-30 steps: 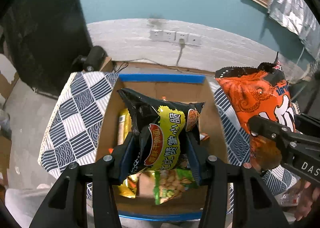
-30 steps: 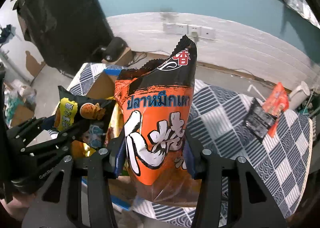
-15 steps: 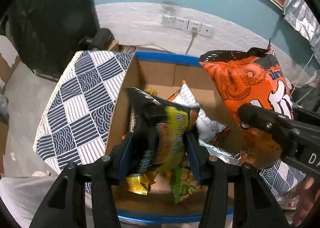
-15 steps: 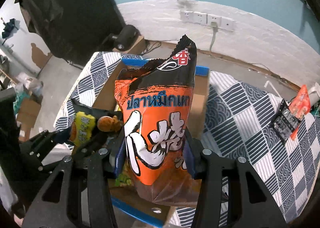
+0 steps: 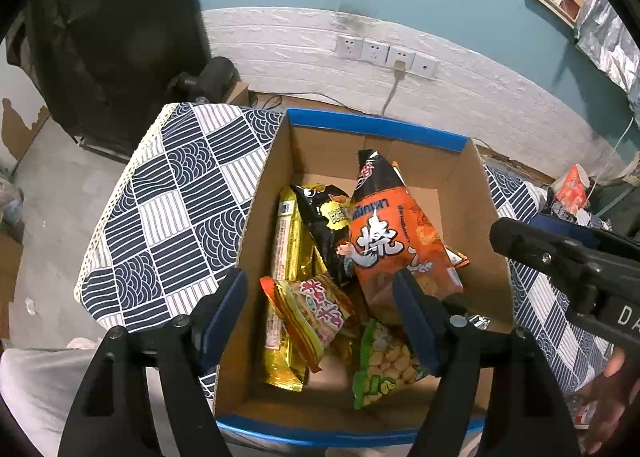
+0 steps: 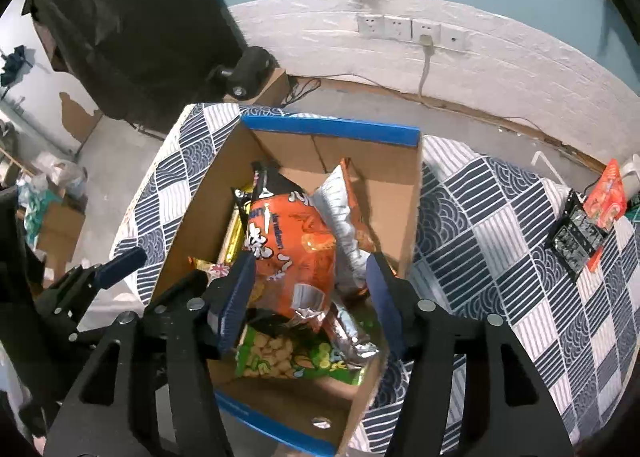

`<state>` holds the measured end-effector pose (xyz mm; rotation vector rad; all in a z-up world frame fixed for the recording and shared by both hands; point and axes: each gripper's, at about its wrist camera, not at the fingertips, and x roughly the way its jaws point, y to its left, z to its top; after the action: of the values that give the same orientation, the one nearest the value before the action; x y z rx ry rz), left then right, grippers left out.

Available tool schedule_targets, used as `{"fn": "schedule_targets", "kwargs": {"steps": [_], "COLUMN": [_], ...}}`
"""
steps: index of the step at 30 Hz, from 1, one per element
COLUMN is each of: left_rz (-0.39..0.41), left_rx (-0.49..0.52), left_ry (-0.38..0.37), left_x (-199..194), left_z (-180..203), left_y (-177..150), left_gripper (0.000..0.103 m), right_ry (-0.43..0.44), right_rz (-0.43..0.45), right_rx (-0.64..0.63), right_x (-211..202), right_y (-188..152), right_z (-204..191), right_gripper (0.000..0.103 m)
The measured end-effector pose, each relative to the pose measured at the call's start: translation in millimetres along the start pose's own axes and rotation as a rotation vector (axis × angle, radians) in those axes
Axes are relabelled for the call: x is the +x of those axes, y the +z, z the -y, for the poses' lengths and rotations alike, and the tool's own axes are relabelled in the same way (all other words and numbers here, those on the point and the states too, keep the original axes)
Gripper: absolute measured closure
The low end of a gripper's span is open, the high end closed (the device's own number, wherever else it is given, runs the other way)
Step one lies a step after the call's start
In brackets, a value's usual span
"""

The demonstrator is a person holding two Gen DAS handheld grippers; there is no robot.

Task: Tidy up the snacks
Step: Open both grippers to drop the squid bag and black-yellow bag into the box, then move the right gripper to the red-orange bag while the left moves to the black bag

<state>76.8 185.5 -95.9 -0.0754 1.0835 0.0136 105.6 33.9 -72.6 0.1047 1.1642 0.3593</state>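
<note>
we note both the left gripper (image 5: 320, 317) and right gripper (image 6: 310, 297) spread wide, empty; the orange bag (image 5: 394, 245) leans loosely in the box (image 5: 376, 129) and may topple.

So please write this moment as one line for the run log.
left gripper: open, empty | right gripper: open, empty | orange bag: in box | black bag: in box

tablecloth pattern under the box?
Navy-and-white patchwork of stripes and wave arcs on the tablecloth; clearest in the right wrist view.
</note>
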Motion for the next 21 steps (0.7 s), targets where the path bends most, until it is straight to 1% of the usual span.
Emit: {"fn": "schedule_targets", "kwargs": {"steps": [5,9,14,15,17,21], "left_rz": [-0.008,-0.007,-0.005,-0.008,-0.015,-0.022], "left_rx": [-0.001,0.009,0.016,0.018,0.022,0.046], "left_ry": [-0.020,-0.023,-0.043,-0.050,-0.063,-0.079], "left_x": [-0.9,-3.2,-8.6,-9.0,-9.7,-11.3], "left_z": [6.9,15.6,29.7,33.3,41.1,61.8], "left_y": [-0.6,-0.7,-0.1,-0.3,-0.9,-2.7], "left_gripper": [0.027,0.027,0.027,0.027,0.027,0.027], "right_ry": [-0.009,-0.027,-0.043,-0.050,-0.066,-0.089], "right_rz": [-0.007,0.001,0.013,0.016,0.024,0.037], "right_rx": [0.013,0.018,0.038,0.041,0.047,0.075], "right_x": [-4.5,-13.1,-25.1,-27.5,-33.4,-45.5], "right_y": [-5.4,-11.5,-18.6,-20.6,-25.1,-34.9], "right_z": [12.7,24.7,43.8,47.7,57.2,82.6], "right_gripper": [0.043,0.043,0.043,0.043,0.036,0.035]}}
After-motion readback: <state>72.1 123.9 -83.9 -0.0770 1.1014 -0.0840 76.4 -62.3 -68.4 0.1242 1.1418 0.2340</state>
